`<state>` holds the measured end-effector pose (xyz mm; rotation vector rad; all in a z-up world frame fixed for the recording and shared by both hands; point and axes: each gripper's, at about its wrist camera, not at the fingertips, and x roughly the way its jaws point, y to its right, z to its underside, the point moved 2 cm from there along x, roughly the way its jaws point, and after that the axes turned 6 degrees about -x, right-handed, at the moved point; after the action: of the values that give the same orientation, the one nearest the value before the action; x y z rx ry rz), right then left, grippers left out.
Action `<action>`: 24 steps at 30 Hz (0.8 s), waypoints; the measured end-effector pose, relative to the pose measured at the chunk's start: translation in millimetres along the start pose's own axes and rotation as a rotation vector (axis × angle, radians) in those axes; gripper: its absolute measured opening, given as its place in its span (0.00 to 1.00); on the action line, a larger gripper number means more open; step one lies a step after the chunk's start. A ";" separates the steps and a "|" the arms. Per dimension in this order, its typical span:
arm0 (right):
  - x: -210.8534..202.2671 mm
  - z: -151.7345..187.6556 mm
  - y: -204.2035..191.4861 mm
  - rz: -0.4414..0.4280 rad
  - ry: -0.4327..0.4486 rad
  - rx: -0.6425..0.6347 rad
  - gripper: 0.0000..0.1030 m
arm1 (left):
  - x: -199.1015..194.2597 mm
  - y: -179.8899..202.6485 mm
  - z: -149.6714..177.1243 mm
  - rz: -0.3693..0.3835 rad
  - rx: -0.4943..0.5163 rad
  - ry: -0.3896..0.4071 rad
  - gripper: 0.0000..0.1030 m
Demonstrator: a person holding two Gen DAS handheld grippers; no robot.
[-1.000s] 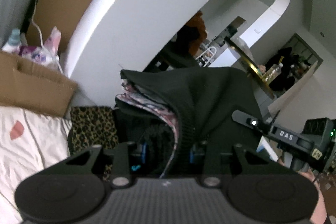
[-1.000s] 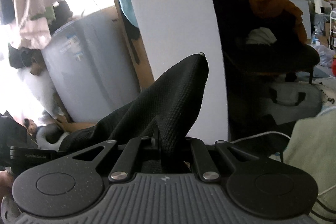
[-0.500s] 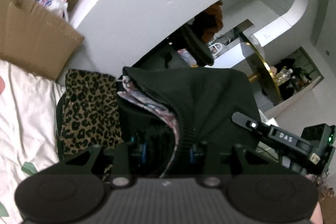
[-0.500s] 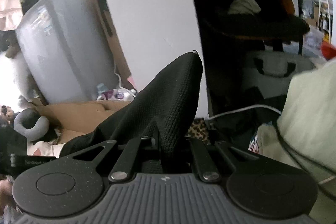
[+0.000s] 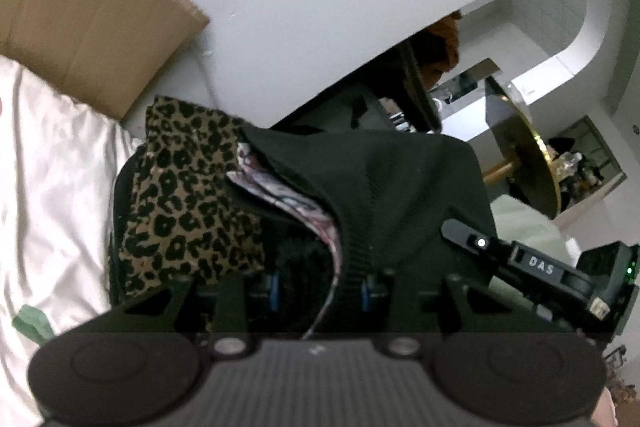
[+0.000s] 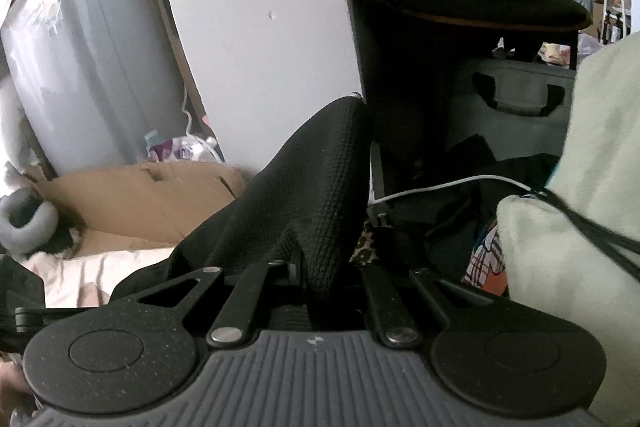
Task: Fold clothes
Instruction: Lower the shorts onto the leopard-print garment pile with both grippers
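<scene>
The black knit garment (image 5: 384,187) fills the centre of the left wrist view, its floral-lined edge curling down to the lower middle of the frame, where the left gripper (image 5: 320,291) clamps a thick bunched fold between its blue-tipped fingers — jaws part-way apart only because of the cloth's bulk. In the right wrist view the same garment (image 6: 312,195) rises as a dark peak from the centre, pinched thin in the right gripper (image 6: 324,267), whose jaws are nearly together on it. So the piece hangs stretched between the two claws, held at both ends.

What has changed over the last second is the backdrop: in both views the surroundings have slid upward, so both grippers have come down together with the grip unaltered. The leopard-print cloth (image 5: 188,195) and the pale bed sheet (image 5: 56,187) now take up much more of the left and lower left of the left view, and the cardboard box (image 6: 136,199) and sheet have risen into the lower left of the right view. A pale green fabric (image 6: 560,227) crowds the right edge there.

My reading — the garment is being lowered toward the bed to be laid flat, the fold itself not yet made.
</scene>
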<state>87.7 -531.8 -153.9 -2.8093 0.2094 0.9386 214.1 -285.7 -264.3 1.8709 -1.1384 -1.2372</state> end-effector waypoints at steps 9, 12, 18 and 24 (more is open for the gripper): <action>56.4 22.7 21.1 -0.004 -0.053 0.035 0.07 | 34.3 -35.9 -8.4 -0.041 -0.003 -0.043 0.35; 73.9 29.1 26.6 -0.007 -0.067 0.046 0.07 | 42.9 -48.9 -13.1 -0.047 -0.036 -0.048 0.35; 103.6 33.8 37.2 -0.014 -0.073 0.086 0.07 | 57.2 -58.9 -27.1 -0.072 -0.041 -0.054 0.35; 128.9 26.8 43.3 -0.027 -0.071 0.096 0.07 | 71.7 -70.1 -43.5 -0.095 -0.058 -0.069 0.35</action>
<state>166.1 -578.6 -258.2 -2.6802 0.2012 0.9935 290.7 -317.8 -335.3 1.8714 -1.0482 -1.3824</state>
